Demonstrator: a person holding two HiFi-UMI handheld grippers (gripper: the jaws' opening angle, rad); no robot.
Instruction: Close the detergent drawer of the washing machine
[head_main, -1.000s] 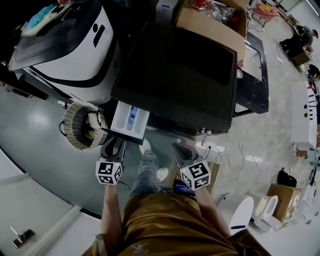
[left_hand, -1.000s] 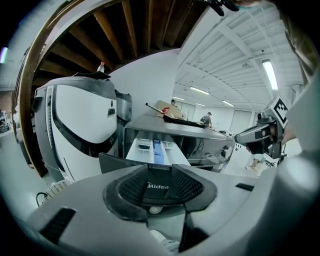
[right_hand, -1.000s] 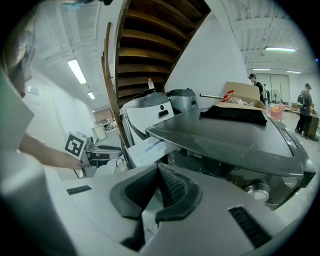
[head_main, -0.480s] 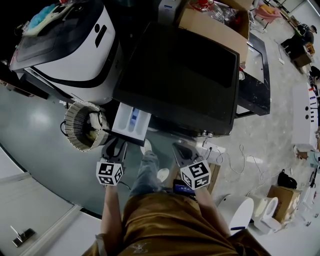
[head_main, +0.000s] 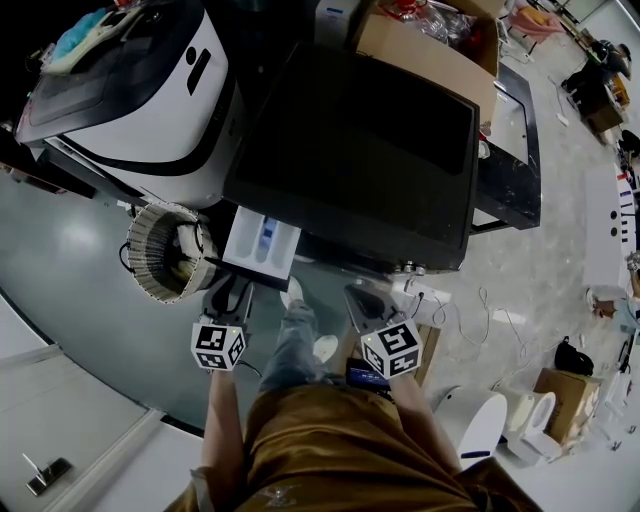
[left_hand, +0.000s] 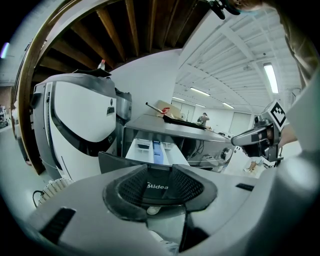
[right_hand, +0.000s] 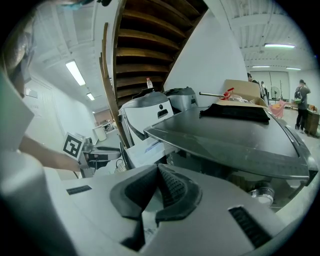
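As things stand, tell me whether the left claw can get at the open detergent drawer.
Probably yes. The left claw sits open just in front of the pulled-out detergent drawer, lined up with its front panel, and nothing shows between them.

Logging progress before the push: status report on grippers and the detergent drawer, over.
Left gripper open at front of white plastic detergent drawer. Right gripper shut, empty. Drawer out of dark grey washing machine. Nothing seen blocking.

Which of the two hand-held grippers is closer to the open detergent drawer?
The left hand-held gripper, directly before the detergent drawer; the right hand-held gripper hangs aside.
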